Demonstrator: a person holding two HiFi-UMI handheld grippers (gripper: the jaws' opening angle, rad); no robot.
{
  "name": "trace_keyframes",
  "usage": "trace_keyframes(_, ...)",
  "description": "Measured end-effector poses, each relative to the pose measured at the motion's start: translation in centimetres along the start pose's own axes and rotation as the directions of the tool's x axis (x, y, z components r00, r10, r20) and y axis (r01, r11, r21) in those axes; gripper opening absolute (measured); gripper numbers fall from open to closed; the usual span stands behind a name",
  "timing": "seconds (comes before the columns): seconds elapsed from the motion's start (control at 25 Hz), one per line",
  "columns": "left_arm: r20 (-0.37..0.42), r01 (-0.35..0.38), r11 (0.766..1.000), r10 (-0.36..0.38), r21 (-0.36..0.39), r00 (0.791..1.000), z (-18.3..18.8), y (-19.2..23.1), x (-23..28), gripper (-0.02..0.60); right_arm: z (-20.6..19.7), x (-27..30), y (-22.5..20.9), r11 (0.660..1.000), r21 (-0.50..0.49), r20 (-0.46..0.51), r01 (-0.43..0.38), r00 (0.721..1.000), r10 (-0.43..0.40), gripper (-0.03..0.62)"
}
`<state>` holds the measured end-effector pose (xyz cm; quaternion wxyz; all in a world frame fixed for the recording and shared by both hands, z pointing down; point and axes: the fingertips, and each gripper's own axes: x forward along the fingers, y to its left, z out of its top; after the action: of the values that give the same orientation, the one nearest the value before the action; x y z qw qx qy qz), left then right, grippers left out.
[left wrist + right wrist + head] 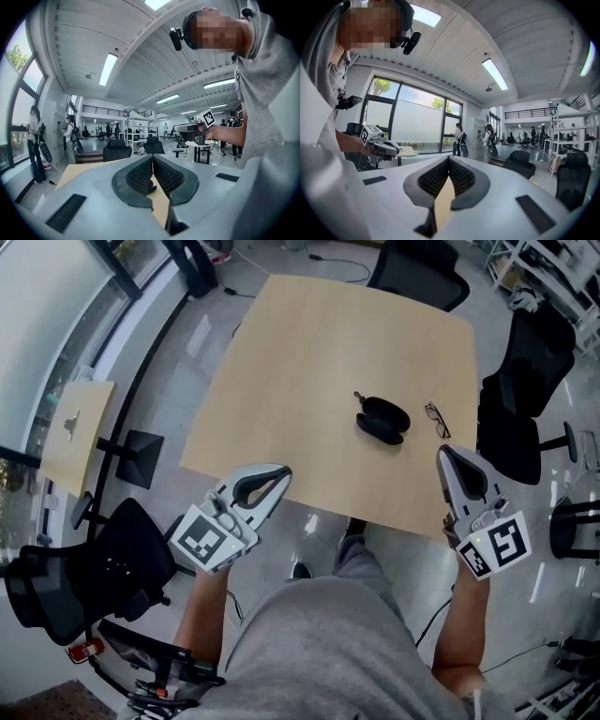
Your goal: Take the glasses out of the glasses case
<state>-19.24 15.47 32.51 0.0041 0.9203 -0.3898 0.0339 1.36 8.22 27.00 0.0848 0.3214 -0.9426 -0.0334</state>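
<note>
Glasses lie flat on the wooden table, just right of the black glasses case and apart from it; so they are already out of the case, by my reading; whether the arms are folded is too small to tell.

Case: dark, rounded oblong, a short pull or cord at its far-left end; cannot tell whether the lid is shut or lying open.

My left gripper: jaws pressed together at the tips, nothing between them; only table shows through the gap behind the pads. My right gripper: jaws likewise closed and empty. Both hang at the near edge of the table, well apart from the glasses and the case, touching neither.

Handling, as I judge it: the glasses are light, thin-framed, springy at the hinges, easily bent; the lenses are slick and would smear or scratch under ribbed pads. Best hold is the bridge or an arm close to its hinge, with a light squeeze. The case looks stiffer and smooth; pin it across its narrow width if it must be steadied.
</note>
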Motion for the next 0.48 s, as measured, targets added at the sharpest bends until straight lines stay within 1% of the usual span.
trace_keyframes(0.12,0.01,-0.008,1.0,0.008,0.012,1.0,0.2,-1.6,-4.2,0.006,1.3,-2.1,4.6,1.0,-0.02,0.014,0.006,1.0,-0.006,0.009)
trace_keyframes(0.24,0.016,-0.008,1.0,0.008,0.007,1.0,0.2,-3.5,-7.7,0.006,2.2,-4.3,8.5,1.0,-0.024,0.017,0.016,1.0,-0.016,0.009)
trace_keyframes(0.36,0.032,0.006,1.0,-0.006,0.003,0.999,0.6,-5.8,-10.0,0.006,3.4,-7.3,11.8,0.999,-0.028,0.016,0.029,0.999,-0.028,0.009)
trace_keyframes(0.48,0.052,0.036,0.999,-0.036,0.012,0.998,0.9,-8.0,-11.3,0.006,4.3,-10.0,14.3,0.998,-0.042,0.014,0.048,0.999,-0.048,0.008)
